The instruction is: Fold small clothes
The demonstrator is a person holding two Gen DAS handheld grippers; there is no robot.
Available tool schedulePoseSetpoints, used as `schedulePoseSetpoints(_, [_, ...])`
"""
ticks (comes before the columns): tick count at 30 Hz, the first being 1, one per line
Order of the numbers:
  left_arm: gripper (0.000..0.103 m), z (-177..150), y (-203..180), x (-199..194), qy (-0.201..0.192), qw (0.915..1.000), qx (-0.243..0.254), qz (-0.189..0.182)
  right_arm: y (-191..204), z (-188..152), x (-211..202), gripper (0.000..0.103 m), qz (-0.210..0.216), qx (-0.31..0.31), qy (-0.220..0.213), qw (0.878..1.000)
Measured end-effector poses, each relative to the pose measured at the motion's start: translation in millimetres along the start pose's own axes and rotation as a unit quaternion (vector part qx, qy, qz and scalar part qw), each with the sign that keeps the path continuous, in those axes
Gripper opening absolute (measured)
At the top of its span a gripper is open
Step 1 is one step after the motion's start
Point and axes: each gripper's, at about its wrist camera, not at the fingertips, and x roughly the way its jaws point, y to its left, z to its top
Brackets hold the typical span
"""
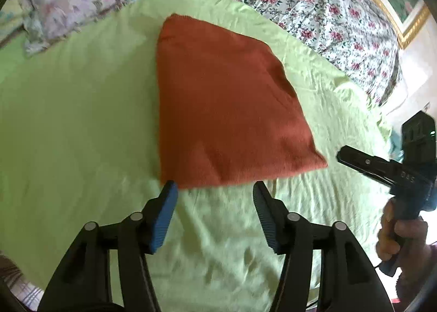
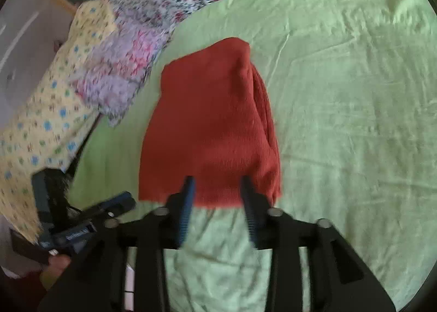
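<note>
While the red cloth [image 1: 226, 104] lies folded flat on the green sheet [image 1: 76, 121] of the bed, both tools hover at its near edge. The left tool [image 1: 214, 189] is spread wide and holds nothing, one fingertip [image 1: 170, 189] at the cloth's corner. The right tool [image 2: 217, 183] is parted more narrowly, also holding nothing, its tips over the hem. A floral quilt [image 1: 314, 3] lies beyond the sheet.

Green sheet [image 1: 82, 121] covers the bed; floral quilt [image 1: 314, 6] behind it, yellow dotted cloth [image 2: 49, 110] beside the sheet
</note>
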Motion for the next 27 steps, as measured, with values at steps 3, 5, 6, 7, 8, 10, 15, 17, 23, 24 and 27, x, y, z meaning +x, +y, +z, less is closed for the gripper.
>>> schedulePoseSetpoints(3, [0.066, -14.9, -5.6, -15.1, -0.018, 0.9994, 0.016, 0.023, 9.8, -17.0, -6.7, 0.052, -0.008, -0.033, 0.0, 0.999])
schedulePoseSetpoints(5, [0.073, -29.3, -9.6, -28.8, -0.037, 0.9979, 0.028, 0.046, 17.6, -31.1, -10.0, 0.059, -0.013, -0.061, 0.003, 0.998])
schedulePoseSetpoints(6, [0.074, -34.1, -10.3, -33.5, -0.043, 0.9971, 0.033, 0.053, 21.5, -39.0, -11.8, 0.063, -0.017, -0.076, 0.003, 0.997])
schedulePoseSetpoints(7, [0.074, -39.4, -12.6, -38.6, -0.05, 0.9959, 0.04, 0.063, 23.9, -45.5, -13.1, 0.066, -0.02, -0.087, 0.004, 0.996])
schedulePoseSetpoints(8, [0.076, -43.7, -13.1, -42.0, -0.054, 0.9949, 0.047, 0.071, 25.7, -51.7, -14.5, 0.066, -0.024, -0.096, 0.005, 0.995])
schedulePoseSetpoints(10, [0.08, -56.1, -15.5, -50.3, -0.062, 0.992, 0.062, 0.092, 29.7, -64.6, -16.6, 0.069, -0.036, -0.115, 0.008, 0.993])
schedulePoseSetpoints(15, [0.082, -66.2, -12.3, -53.9, -0.062, 0.9898, 0.073, 0.106, 35.9, -81.9, -22.3, 0.082, -0.055, -0.134, 0.002, 0.989])
schedulePoseSetpoints(17, [0.082, -62.7, -11.4, -53.1, -0.059, 0.9892, 0.077, 0.11, 39.7, -84.8, -23.9, 0.085, -0.061, -0.139, -0.002, 0.988])
schedulePoseSetpoints(23, [0.088, -38.3, -12.9, -57.8, -0.081, 0.9862, 0.082, 0.119, 53.4, -73.1, -29.8, 0.086, -0.075, -0.168, -0.023, 0.983])
schedulePoseSetpoints(24, [0.09, -34.2, -12.9, -57.8, -0.083, 0.9861, 0.08, 0.12, 55.3, -70.0, -29.8, 0.087, -0.076, -0.171, -0.026, 0.982])
schedulePoseSetpoints(27, [0.091, -20.5, -12.0, -55.0, -0.089, 0.9859, 0.073, 0.122, 57.9, -57.9, -26.3, 0.087, -0.082, -0.178, -0.033, 0.98])
